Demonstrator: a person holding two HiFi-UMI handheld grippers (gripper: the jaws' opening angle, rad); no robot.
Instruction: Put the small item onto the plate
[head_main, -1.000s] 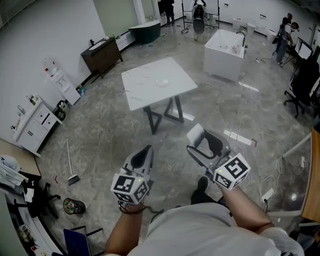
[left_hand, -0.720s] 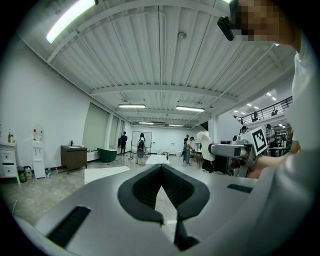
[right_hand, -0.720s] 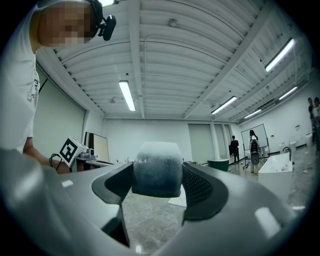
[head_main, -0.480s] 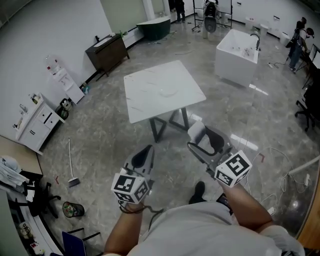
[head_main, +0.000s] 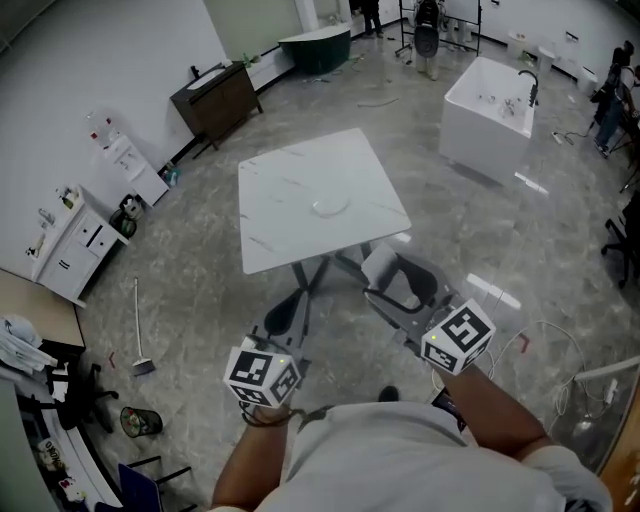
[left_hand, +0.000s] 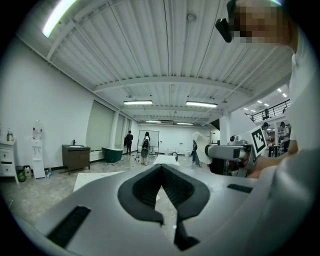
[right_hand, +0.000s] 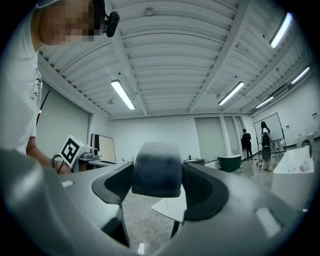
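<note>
Fingers of the right gripper (right_hand: 159, 194) clamped on the small item (right_hand: 156, 169) — a pale, rounded piece carried in the air, well short of the plate (head_main: 330, 206); left gripper (left_hand: 162, 195) fingers together, nothing between them. Item judged light and perhaps soft: a mild hold across its sides should serve, though the rounded faces may slip. Plate lies near the middle of the table (head_main: 285, 170) — bare top all round, edges well off, open floor on the near side.
</note>
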